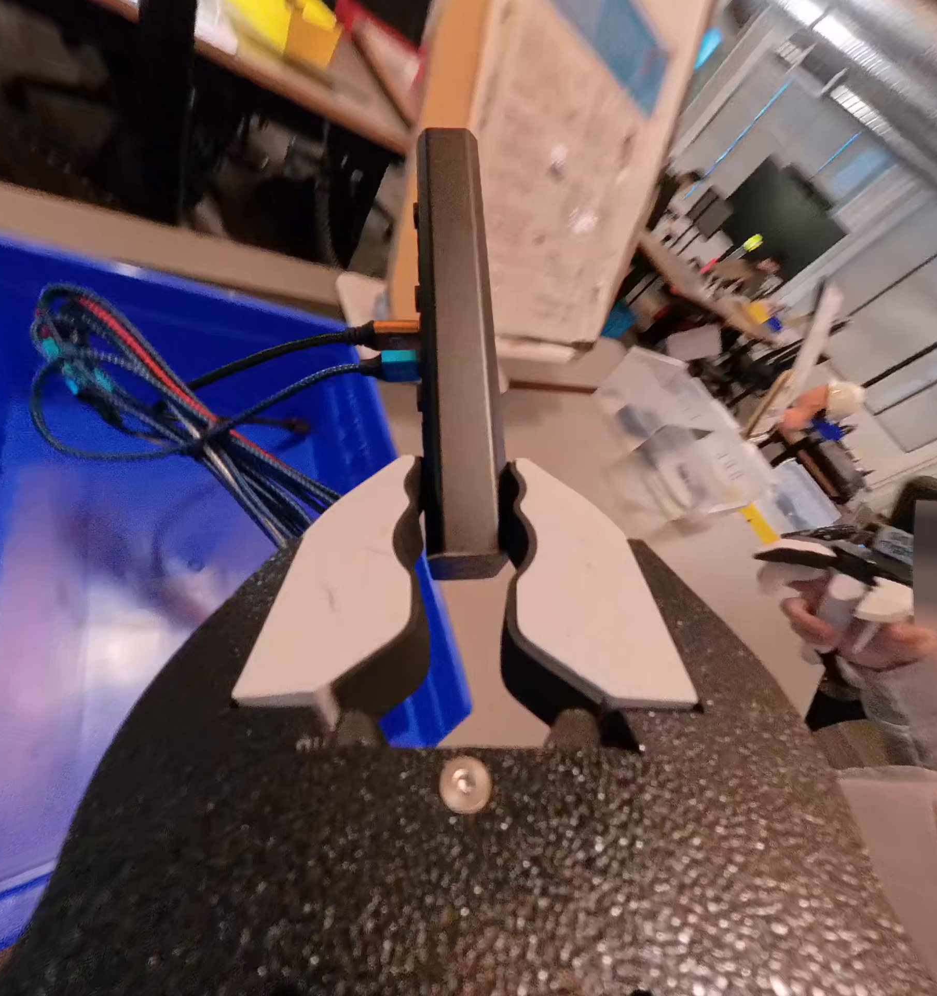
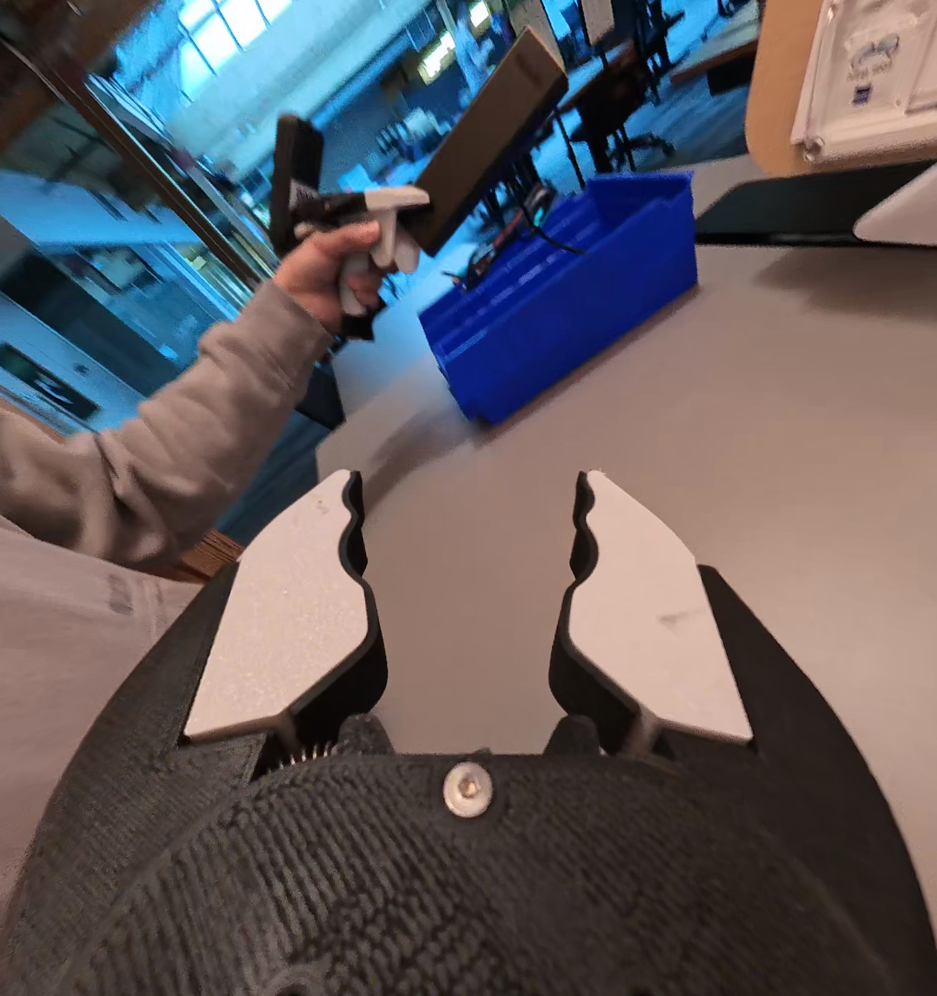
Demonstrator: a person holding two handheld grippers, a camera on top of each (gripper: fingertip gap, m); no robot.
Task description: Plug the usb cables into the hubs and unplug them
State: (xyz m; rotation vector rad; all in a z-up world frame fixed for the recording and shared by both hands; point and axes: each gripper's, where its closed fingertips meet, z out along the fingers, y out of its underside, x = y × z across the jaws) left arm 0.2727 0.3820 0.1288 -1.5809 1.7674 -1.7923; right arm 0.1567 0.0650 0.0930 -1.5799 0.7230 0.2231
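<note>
While my left tongs (image 1: 460, 512) clench the near end of the dark hub (image 1: 455, 345), lifted off the grey table (image 2: 725, 458), two cables are plugged into its left side: one with an orange plug (image 1: 396, 327), one with a teal plug (image 1: 400, 365). Several ports beyond them look unfilled, so I judge plugging partly done and all unplugging left. My right tongs (image 2: 469, 533) gape, holding nothing. Left of the hub, the loose cables (image 1: 132, 388) trail into a blue bin (image 1: 197, 329); blur hides their count.
</note>
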